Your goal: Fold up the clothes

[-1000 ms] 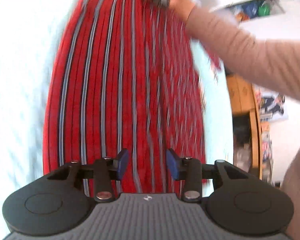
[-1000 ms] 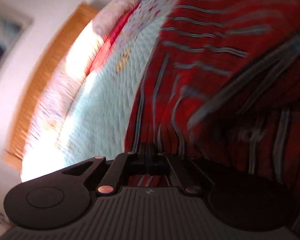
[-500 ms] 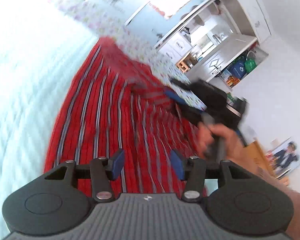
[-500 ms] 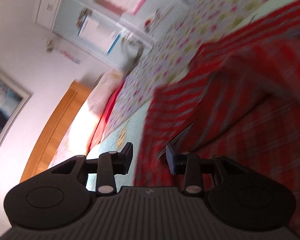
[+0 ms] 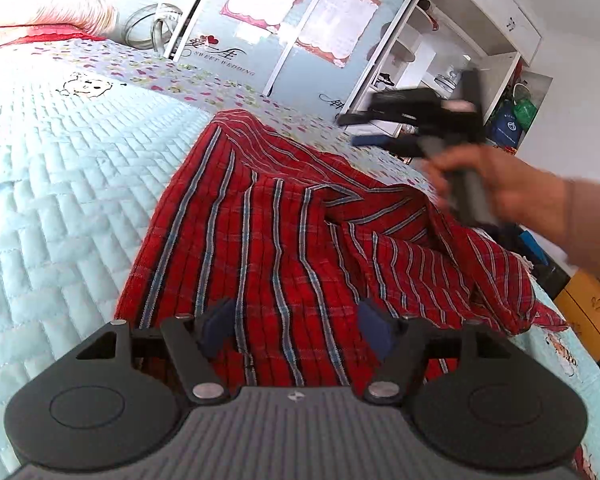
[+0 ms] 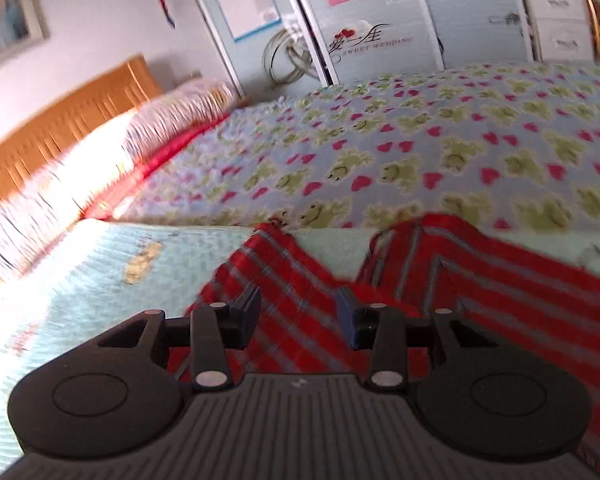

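The red striped cotton shirt (image 5: 284, 240) lies rumpled on the pale quilted bed (image 5: 60, 184). My left tongs (image 5: 296, 326) and right tongs (image 6: 298, 316), just widening, seem empty above it.

right tongs (image 5: 364, 130) motion-blurred, shirt (image 5: 284, 240) edge cropped

free: quilt (image 5: 60, 184) L of shirt (image 5: 268, 248) | blocked R: right hand (image 5: 512, 196)

Red striped shirt (image 5: 276, 248): soft woven cloth, matt, wrinkly. Light blue quilt (image 5: 60, 184): stitched cloth, bumpy. Frog-print blanket (image 6: 440, 140): soft cloth. Headboard (image 6: 60, 120): wood, smooth. Left gripper (image 5: 296, 328): matt black plastic, shiny metal screws.
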Demonstrator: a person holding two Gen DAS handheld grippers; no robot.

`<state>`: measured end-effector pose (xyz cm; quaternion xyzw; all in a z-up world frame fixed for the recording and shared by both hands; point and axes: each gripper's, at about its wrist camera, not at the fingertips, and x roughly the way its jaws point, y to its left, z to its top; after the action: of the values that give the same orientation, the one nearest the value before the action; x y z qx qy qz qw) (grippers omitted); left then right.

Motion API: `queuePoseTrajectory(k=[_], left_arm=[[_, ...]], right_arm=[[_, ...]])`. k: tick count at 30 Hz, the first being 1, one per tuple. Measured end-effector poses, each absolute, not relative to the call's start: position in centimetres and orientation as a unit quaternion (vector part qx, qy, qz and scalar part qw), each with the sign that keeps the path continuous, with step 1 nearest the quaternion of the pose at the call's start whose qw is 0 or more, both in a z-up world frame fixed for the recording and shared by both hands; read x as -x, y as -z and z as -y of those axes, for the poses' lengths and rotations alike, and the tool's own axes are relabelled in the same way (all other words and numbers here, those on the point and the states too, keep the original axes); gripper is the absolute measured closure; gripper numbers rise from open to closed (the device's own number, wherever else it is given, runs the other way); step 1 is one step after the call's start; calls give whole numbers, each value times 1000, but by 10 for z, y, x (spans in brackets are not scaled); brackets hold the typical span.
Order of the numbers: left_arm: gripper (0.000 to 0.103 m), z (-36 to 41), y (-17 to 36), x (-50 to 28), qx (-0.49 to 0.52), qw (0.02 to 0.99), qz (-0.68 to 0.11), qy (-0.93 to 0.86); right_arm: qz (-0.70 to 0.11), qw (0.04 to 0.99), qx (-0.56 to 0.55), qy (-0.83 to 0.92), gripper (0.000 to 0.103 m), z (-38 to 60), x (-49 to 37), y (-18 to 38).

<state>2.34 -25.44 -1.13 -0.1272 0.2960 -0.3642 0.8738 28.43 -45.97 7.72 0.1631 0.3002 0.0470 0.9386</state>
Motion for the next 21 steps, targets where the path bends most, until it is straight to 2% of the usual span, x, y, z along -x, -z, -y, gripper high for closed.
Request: queuePoseTrajectory(k=[6, 11, 13, 14, 15, 21], left_arm=[[32, 255, 13, -26, 154, 867, -294, 371], [32, 258, 14, -28, 158, 866, -293, 372], [32, 258, 14, -28, 158, 866, -294, 372], [32, 259, 14, -28, 158, 866, -294, 372], [32, 259, 14, -28, 158, 866, -294, 372], [32, 260, 15, -29, 159, 866, -293, 372]], right_arm=[[-346, 930, -121, -35, 60, 423, -352, -47], [-371, 918, -124, -58, 61, 434, -361, -33], [-379, 916, -120, -60, 79, 437, -357, -32], [-386, 912, -127, -60, 96, 439, -354, -31], [-388, 910, -132, -58, 102, 441, -352, -31], [-387, 917, -101, -4, 103, 436, -352, -29]])
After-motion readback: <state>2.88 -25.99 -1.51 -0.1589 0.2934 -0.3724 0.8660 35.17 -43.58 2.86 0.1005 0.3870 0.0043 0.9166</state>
